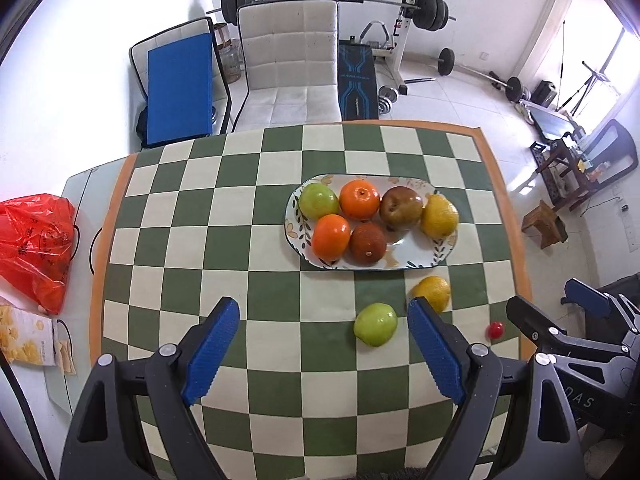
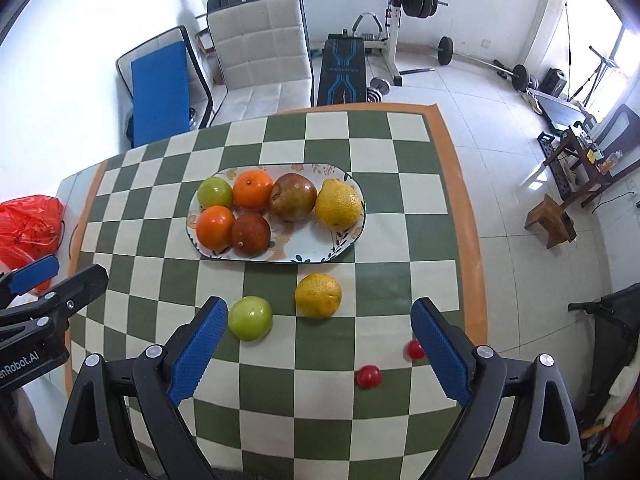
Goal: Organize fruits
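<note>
The oval plate [image 2: 340,240] on the checkered tablecloth [image 2: 420,240] held six fruits in two rows. On the cloth just before it lay a green apple [image 2: 250,317], a yellow citrus [image 2: 318,295] and two small red fruits [image 2: 368,376]. A red bag [image 1: 34,240] sat at the table's left edge. The left gripper [image 1: 324,348] and right gripper [image 2: 320,352] hovered above the cloth, jaws wide and empty.

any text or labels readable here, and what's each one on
"enRobot.AI", cut off at the picture's edge: on the left gripper body, in the right wrist view.
"DAS", partial: on the right gripper body, in the left wrist view.
Workout bench: print too small to read.
Snack packet and red bag: print unreadable.
</note>
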Available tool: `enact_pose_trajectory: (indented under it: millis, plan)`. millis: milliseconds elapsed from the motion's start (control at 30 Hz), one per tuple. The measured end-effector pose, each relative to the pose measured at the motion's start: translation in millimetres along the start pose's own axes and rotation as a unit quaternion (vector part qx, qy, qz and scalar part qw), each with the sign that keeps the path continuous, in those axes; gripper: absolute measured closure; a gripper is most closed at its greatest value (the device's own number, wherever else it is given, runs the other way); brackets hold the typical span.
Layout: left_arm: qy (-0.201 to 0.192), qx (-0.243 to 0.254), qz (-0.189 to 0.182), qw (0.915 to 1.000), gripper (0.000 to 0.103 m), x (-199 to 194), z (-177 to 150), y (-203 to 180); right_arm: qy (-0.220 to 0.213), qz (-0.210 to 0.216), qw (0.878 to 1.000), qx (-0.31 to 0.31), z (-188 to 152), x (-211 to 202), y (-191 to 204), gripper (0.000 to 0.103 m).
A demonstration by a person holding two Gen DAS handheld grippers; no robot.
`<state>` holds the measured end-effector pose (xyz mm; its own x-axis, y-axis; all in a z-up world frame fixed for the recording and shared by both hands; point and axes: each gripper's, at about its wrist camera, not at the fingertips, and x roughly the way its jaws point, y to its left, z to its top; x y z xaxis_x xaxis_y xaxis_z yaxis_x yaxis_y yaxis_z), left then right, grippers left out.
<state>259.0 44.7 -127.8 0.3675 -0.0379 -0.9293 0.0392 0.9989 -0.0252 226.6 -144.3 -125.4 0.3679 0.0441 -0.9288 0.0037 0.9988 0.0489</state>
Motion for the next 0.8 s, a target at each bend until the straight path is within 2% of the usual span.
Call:
enact_pose_trajectory:
  millis: [267, 467, 633, 667, 700, 800]
  plan:
    - [-0.042, 0.001, -0.016, 0.9990, 0.017, -49.5, -9.3, -7.3, -0.039, 0.023, 0.999, 0.011, -15.7, -64.7, -3.7, 0.008]
    - [-0.051, -0.002, -0.022, 0.9985, 0.017, -61.1, -12.5, -10.7, -0.058, 0.035, 0.997, 0.020, -19.4, -89.8, -6.4, 0.008]
    - [-0.037, 0.000, -0.025, 0.9990, 0.017, -49.8, -11.9, -13.9, -0.053, 0.055, 0.996, 0.035, -16.8, -83.3, -13.2, 0.008]
    - [-0.026, 0.003, -0.025, 0.9994, 0.014, -41.6, -10.6, -15.7, -0.046, 0.062, 0.996, 0.043, -16.1, -75.7, -17.1, 0.008]
    - [-0.018, 0.004, -0.025, 0.9995, 0.003, -33.4, -9.8, -17.1, -0.041, 0.063, 0.996, 0.048, -15.7, -69.0, -19.9, 0.008]
    - [0.007, 0.007, -0.014, 0.9999, 0.000, -4.1, -8.6, -20.9, -0.017, 0.058, 0.996, 0.061, -15.4, -41.3, -30.8, 0.008]
